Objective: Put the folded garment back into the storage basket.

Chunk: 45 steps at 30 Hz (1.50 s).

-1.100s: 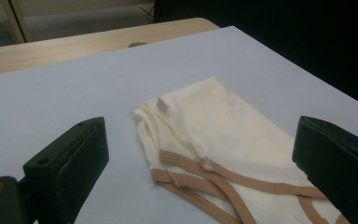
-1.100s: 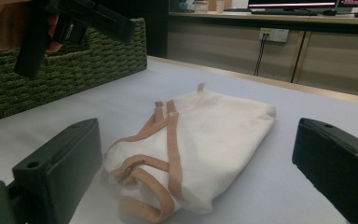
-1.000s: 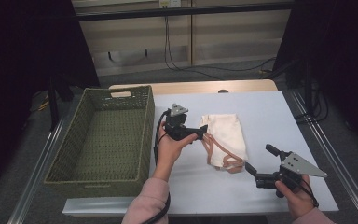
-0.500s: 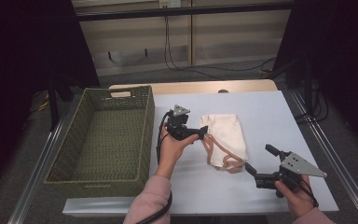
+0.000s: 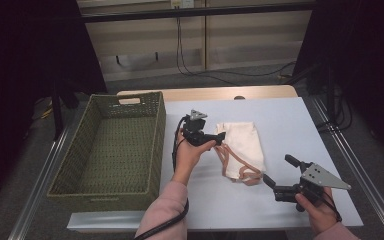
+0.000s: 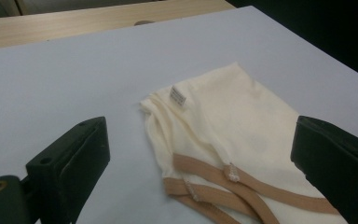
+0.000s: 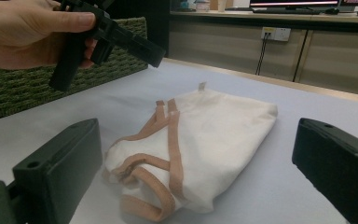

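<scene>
My left gripper (image 5: 219,137) and right gripper (image 5: 276,173) both stand spread, empty. The cream tote bag (image 5: 242,147) lies ungrasped on the table (image 5: 290,120). Pickup and transfer to the wicker basket (image 5: 156,145) likely remain.

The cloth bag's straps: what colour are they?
Tan, against the cream bag; the straps show best in the right gripper view.

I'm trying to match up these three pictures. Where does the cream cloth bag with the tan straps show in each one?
High view: the cream bag lies mid-table, right of the green basket.
Left gripper view: centre to lower right, straps toward the bottom edge.
Right gripper view: centre, straps toward the lower left.
Shared landmark: the small white tag at the bag's edge, seen in both gripper views.
</scene>
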Tool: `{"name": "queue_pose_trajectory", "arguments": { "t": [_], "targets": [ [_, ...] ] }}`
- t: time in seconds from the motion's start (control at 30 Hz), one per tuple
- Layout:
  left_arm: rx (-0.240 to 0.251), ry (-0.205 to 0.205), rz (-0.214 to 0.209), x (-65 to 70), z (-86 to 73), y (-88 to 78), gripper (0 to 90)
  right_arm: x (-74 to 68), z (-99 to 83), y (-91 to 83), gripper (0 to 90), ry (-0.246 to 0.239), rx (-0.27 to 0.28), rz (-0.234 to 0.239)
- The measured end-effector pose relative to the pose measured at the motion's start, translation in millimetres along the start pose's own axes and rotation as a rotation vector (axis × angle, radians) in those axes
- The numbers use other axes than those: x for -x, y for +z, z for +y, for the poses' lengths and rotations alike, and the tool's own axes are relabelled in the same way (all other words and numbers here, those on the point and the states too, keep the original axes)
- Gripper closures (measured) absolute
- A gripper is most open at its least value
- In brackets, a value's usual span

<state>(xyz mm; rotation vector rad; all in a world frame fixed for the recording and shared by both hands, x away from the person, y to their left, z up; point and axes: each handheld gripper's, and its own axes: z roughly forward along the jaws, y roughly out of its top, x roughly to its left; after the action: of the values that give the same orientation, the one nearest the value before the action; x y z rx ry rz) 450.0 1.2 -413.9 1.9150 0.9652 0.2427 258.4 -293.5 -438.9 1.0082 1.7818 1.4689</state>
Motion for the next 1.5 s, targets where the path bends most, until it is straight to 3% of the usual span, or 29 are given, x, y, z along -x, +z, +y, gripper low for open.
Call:
{"name": "queue_pose_trajectory", "arguments": {
  "t": [0.67, 1.07, 1.1, 1.23, 1.37, 1.43, 1.5],
  "targets": [
    [-0.031, 0.018, 0.055, -8.3, 2.2, 17.4, 5.3, -0.1, 0.2, 0.0, 1.2, -0.001, 0.0, 0.0],
    [-0.047, 0.005, 0.03, -1.9, -0.1, 32.2, 6.2, -0.3, 0.5, -0.1, 1.6, 0.003, 0.001, 0.004],
    [-0.063, 0.021, 0.033, -2.3, 0.0, 33.2, 6.3, -0.3, 0.5, -0.2, 1.6, 0.003, 0.002, 0.004],
    [-0.063, 0.008, 0.034, -0.3, -1.1, 37.8, 6.5, -0.4, 0.2, -0.1, 1.9, -0.001, 0.001, 0.006],
    [-0.079, 0.021, 0.035, 0.6, -0.8, 41.6, 7.5, -0.3, 0.3, -0.1, 1.9, -0.002, 0.003, 0.006],
    [-0.076, 0.0, 0.036, 2.2, -1.6, 44.2, 7.8, -0.2, 0.1, 0.0, 1.9, 0.001, 0.002, 0.006],
    [-0.081, 0.012, 0.036, 2.2, -2.4, 46.6, 8.4, 0.0, 0.0, 0.0, 1.9, -0.001, 0.001, 0.006]
  ]
}}
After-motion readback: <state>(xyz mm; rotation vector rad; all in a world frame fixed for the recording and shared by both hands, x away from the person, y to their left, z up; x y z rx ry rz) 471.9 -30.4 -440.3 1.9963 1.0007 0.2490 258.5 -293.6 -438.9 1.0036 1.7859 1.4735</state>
